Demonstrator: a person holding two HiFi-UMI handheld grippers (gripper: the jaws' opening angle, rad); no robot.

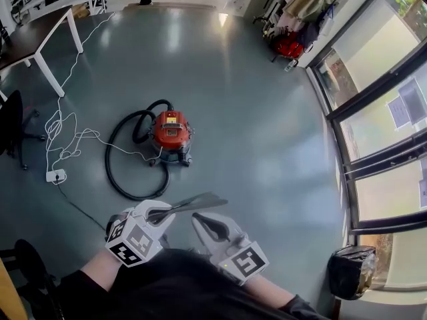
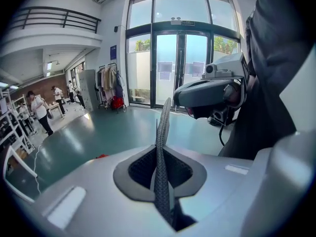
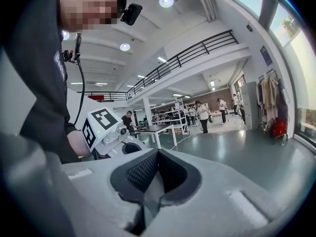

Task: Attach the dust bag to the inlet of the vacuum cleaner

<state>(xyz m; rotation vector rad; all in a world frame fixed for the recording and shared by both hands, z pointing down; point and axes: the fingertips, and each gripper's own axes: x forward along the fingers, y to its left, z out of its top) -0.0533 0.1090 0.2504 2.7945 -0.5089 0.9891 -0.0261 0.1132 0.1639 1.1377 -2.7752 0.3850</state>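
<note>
The red vacuum cleaner [image 1: 171, 133] stands on the grey floor ahead of me, its black hose [image 1: 115, 167] looped to its left. My left gripper [image 1: 159, 214] is shut on the dust bag [image 1: 195, 203], a flat dark grey sheet that sticks out to the right, well short of the vacuum. In the left gripper view the bag [image 2: 162, 132] shows edge-on, pinched between the shut jaws of the left gripper [image 2: 159, 157]. My right gripper [image 1: 199, 219] sits just right of it, shut and empty; in its own view the right gripper [image 3: 157, 154] has its pads pressed together.
A white power strip [image 1: 56, 175] with trailing cable lies left of the hose. A white-legged table [image 1: 47, 42] and a black chair [image 1: 11, 132] stand at the left. A black bin [image 1: 351, 269] is at bottom right by the windows. Clothes hang at the far right [image 1: 293, 19].
</note>
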